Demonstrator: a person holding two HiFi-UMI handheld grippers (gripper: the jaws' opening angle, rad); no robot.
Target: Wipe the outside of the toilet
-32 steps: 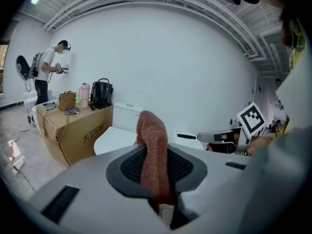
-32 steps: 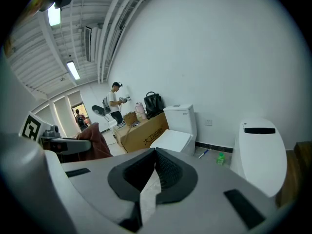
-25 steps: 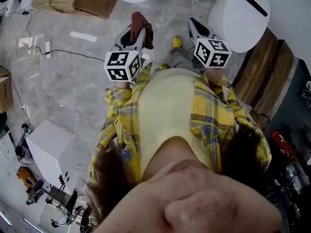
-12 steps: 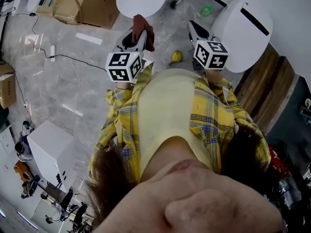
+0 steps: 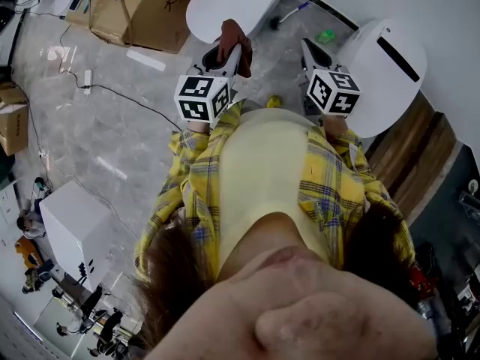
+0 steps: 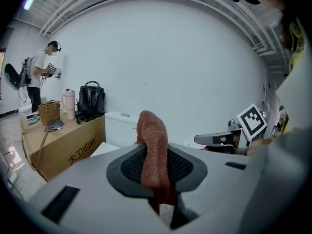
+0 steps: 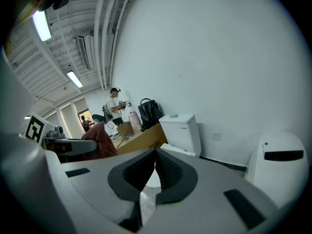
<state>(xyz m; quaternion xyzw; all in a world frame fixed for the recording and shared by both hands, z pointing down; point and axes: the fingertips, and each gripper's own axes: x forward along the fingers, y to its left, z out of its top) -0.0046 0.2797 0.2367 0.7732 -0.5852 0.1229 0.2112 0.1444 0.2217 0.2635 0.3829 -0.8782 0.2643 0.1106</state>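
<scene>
Left claw (image 6: 157, 172) is clamped on a soft, light rust-red cloth (image 6: 152, 135), held low with its limp top flopping free; right claw (image 7: 155, 164) is closed and empty; the white toilet (image 5: 225, 2), likely hard and slick, stands just ahead on the floor.

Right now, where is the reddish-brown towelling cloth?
The reddish-brown towelling cloth is clamped in the left claw, left of centre in the head view, its free end just below the white toilet at the top edge.
</scene>
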